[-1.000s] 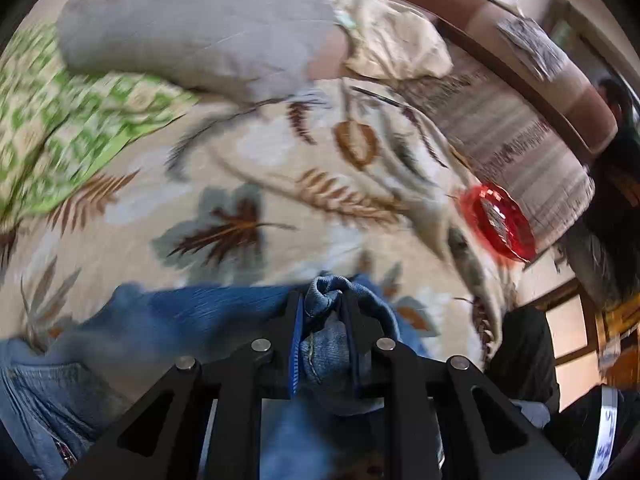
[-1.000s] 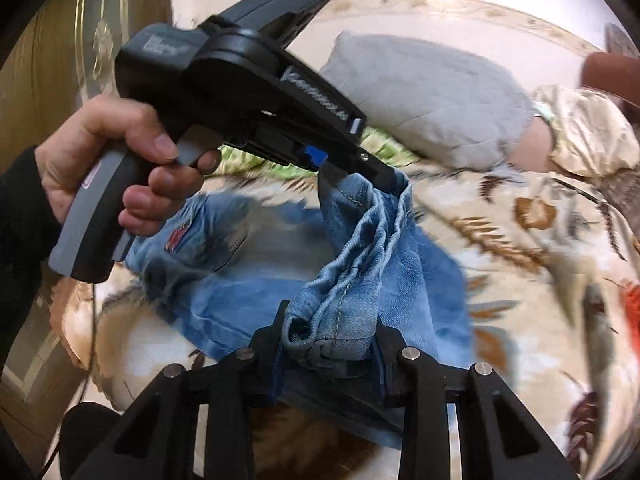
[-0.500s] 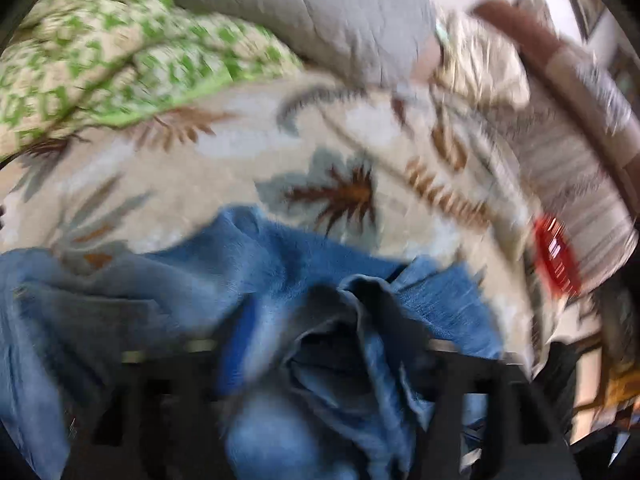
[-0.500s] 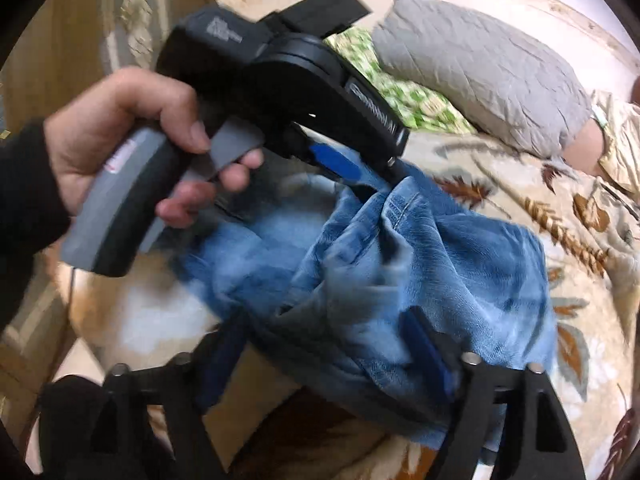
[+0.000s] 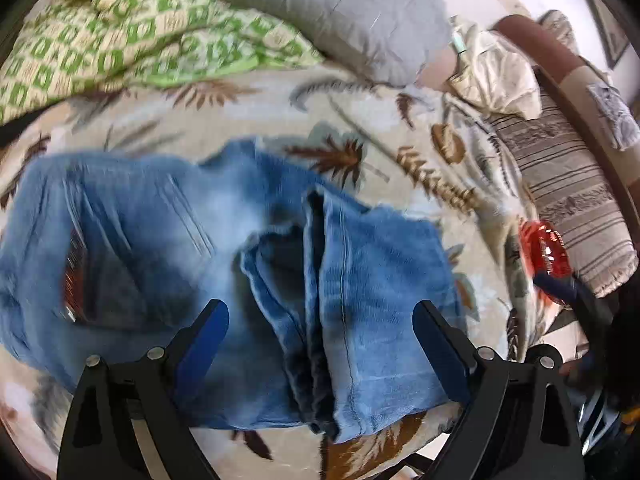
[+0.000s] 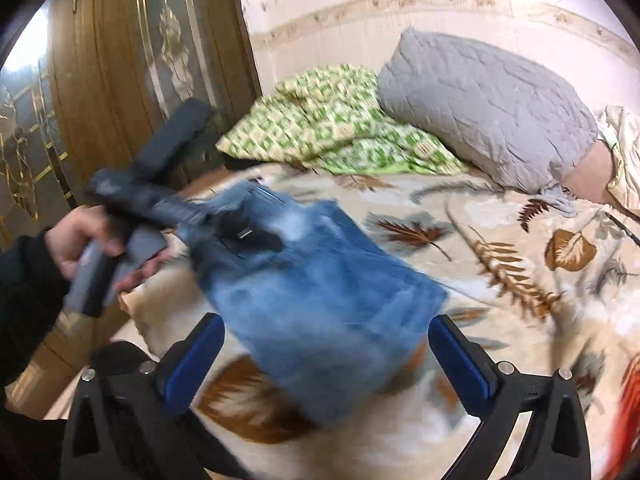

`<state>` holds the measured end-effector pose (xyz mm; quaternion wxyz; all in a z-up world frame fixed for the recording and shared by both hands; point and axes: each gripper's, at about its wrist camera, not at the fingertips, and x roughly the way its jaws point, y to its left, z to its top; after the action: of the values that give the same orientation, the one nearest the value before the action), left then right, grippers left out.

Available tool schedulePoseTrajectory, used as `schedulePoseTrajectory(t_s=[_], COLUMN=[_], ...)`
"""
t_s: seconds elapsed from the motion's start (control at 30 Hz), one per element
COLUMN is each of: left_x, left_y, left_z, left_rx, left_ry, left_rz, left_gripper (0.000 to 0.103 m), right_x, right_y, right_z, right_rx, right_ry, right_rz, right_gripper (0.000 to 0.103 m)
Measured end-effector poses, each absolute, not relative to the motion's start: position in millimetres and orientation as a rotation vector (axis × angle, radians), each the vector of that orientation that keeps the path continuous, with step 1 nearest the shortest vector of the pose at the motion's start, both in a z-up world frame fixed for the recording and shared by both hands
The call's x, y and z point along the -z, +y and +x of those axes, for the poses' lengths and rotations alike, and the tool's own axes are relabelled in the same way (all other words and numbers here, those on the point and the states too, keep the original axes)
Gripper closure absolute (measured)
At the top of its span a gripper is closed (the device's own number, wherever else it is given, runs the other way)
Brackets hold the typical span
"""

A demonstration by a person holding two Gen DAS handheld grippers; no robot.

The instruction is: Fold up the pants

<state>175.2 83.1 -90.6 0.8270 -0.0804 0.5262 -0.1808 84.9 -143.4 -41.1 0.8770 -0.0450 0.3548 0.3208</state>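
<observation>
Blue jeans (image 5: 248,264) lie folded in a bundle on a leaf-patterned blanket (image 5: 248,112), the leg hems uppermost. My left gripper (image 5: 320,320) hangs just above them, its jaws still opening and wide apart, blue pads clear of the denim. In the right wrist view the same jeans (image 6: 320,300) lie blurred on the blanket (image 6: 500,240). My right gripper (image 6: 326,344) hovers over their near edge with jaws opening wide and nothing pressed between them. The left gripper's body, held by a hand (image 6: 80,240), shows blurred at the jeans' far left corner.
A grey pillow (image 5: 340,12) and a green patterned quilt (image 5: 120,40) lie at the head of the bed. A red faceted object (image 5: 544,248) sits near the right edge by a striped cushion (image 5: 568,200). A wooden door (image 6: 120,80) stands left.
Both grippers let go of the denim folds they pinched and opened wide. The jeans dropped onto the blanket in a folded bundle. The right gripper pulled back toward the bed's near edge.
</observation>
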Motion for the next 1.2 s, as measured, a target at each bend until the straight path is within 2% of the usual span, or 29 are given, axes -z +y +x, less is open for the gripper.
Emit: schedulePoseTrajectory(t_s=[0.2, 0.47, 0.53, 0.57, 0.6, 0.67, 0.73, 0.8, 0.83, 0.87, 0.9, 0.93, 1.1, 1.2], left_x=[118.8, 125.9, 129.5, 132.5, 134.5, 139.7, 141.3, 138.7, 135.9, 130.8, 122.2, 111.3, 76.7, 97.4], left_y=[85.5, 87.3, 90.8, 93.6, 94.8, 95.1, 92.2, 91.0, 89.8, 88.6, 85.8, 81.1, 50.9, 49.7], left_z=[178.4, 190.6, 195.2, 197.7, 199.0, 201.0, 200.6, 201.0, 200.9, 200.2, 199.5, 198.6, 204.2, 222.8], left_rx=[0.298, 0.255, 0.253, 0.257, 0.269, 0.287, 0.305, 0.332, 0.343, 0.353, 0.376, 0.406, 0.496, 0.453], left_ry=[1.151, 1.121, 1.126, 1.134, 1.141, 1.157, 1.156, 1.146, 1.138, 1.119, 1.088, 1.051, 0.931, 1.071], left_rz=[-0.287, -0.305, -0.314, -0.325, -0.336, -0.335, -0.306, -0.301, -0.293, -0.279, -0.262, -0.235, -0.074, -0.092], left_gripper=[0.010, 0.012, 0.027, 0.043, 0.055, 0.057, 0.065, 0.078, 0.082, 0.090, 0.094, 0.094, 0.095, 0.094], right_x=[60.9, 81.1, 91.2, 95.1, 100.0, 112.1, 121.9, 128.4, 129.9, 129.3, 126.9, 121.0, 95.9, 97.2], right_y=[-147.7, -125.3, -118.1, -115.1, -112.2, -105.1, -100.1, -96.3, -95.2, -95.4, -96.9, -102.4, -130.4, -139.6], right_z=[139.6, 194.2, 211.0, 214.8, 219.4, 227.6, 232.5, 232.2, 231.0, 228.4, 226.0, 222.3, 209.3, 211.5], right_rx=[-0.626, -0.599, -0.626, -0.636, -0.651, -0.685, -0.761, -0.757, -0.752, -0.743, -0.732, -0.715, -0.597, -0.537], right_ry=[0.844, 0.912, 0.949, 0.960, 0.974, 1.002, 1.040, 1.042, 1.038, 1.023, 1.010, 0.988, 0.906, 0.925], right_rz=[-0.180, -0.244, -0.269, -0.281, -0.298, -0.343, -0.330, -0.339, -0.346, -0.350, -0.346, -0.319, -0.197, -0.145], right_gripper=[0.001, 0.002, 0.002, 0.002, 0.002, 0.012, 0.049, 0.057, 0.063, 0.065, 0.071, 0.075, 0.079, 0.079])
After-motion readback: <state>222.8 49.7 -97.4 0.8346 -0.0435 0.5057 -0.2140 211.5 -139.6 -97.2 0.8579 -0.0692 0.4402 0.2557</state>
